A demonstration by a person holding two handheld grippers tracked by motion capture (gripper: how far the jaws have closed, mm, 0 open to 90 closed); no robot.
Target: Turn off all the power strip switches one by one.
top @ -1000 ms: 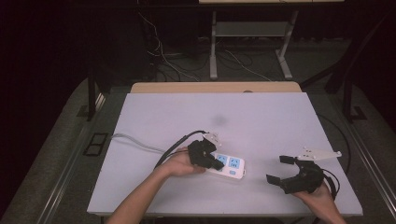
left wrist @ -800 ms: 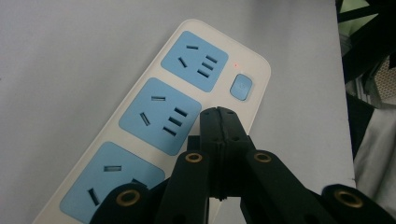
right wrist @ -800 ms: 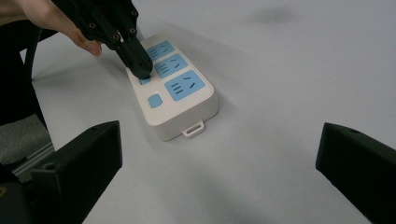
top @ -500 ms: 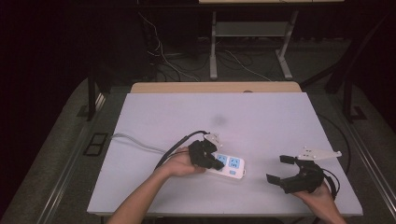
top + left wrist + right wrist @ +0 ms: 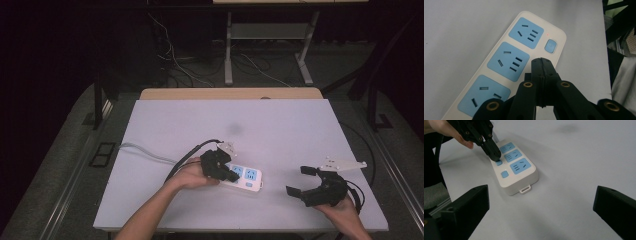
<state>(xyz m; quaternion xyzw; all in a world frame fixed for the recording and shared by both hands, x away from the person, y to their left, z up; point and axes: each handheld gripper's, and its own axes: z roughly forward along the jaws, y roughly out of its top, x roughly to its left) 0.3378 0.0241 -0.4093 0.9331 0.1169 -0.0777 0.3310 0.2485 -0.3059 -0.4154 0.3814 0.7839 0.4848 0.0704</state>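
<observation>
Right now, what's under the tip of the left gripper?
The left gripper, jaws shut, sits over a white power strip beside its blue sockets. One blue button shows clear; the tip covers part of a second, so contact can't be seen.

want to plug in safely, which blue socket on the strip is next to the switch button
The end blue socket of the white plastic power strip, farthest from the cable; the other two lie further along.

We look down on a pale table top (image 5: 280, 125) lit from above, with a tan wooden strip (image 5: 230, 93) along its far edge — beyond it the room falls into darkness. On the grey carpeted floor (image 5: 65, 150) behind the table lie loose cables (image 5: 175, 65) — and the light metal legs of another piece of furniture (image 5: 228, 50) stand there.
</observation>
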